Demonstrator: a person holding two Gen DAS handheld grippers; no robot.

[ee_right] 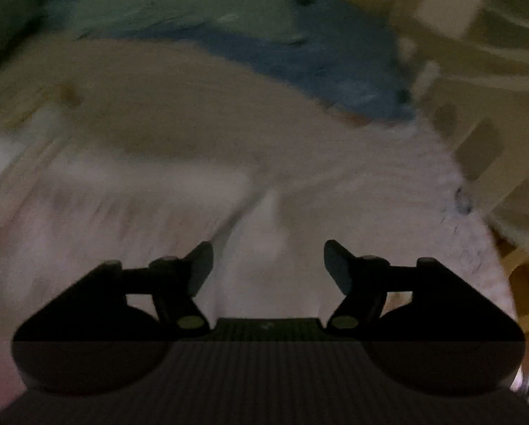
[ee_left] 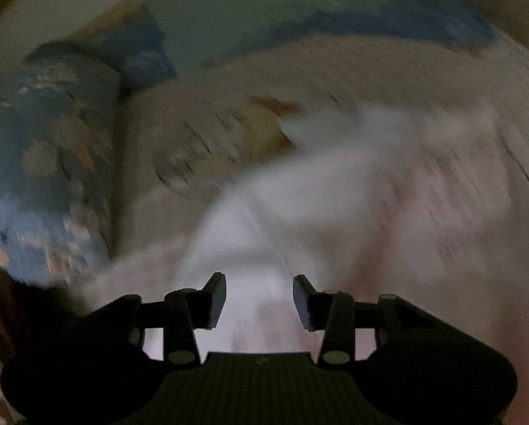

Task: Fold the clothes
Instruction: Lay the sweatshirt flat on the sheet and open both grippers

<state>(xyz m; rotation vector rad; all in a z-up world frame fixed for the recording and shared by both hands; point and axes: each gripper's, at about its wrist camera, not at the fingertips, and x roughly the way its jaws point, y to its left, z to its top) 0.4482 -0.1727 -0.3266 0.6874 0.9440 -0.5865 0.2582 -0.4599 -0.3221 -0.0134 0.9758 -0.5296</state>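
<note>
White garment blurred below left gripper, right gripper; both jaws apart, empty.

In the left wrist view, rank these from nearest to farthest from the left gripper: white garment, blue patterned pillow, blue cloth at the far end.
1. white garment, right ahead of the open left gripper.
2. blue patterned pillow, off to the left.
3. blue cloth, far end, upper right.

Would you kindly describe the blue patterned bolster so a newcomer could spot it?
Start at the beige bed. Along its left edge lies the blue patterned bolster, beside the white garment. It alone is blue with pale blotches.
</note>
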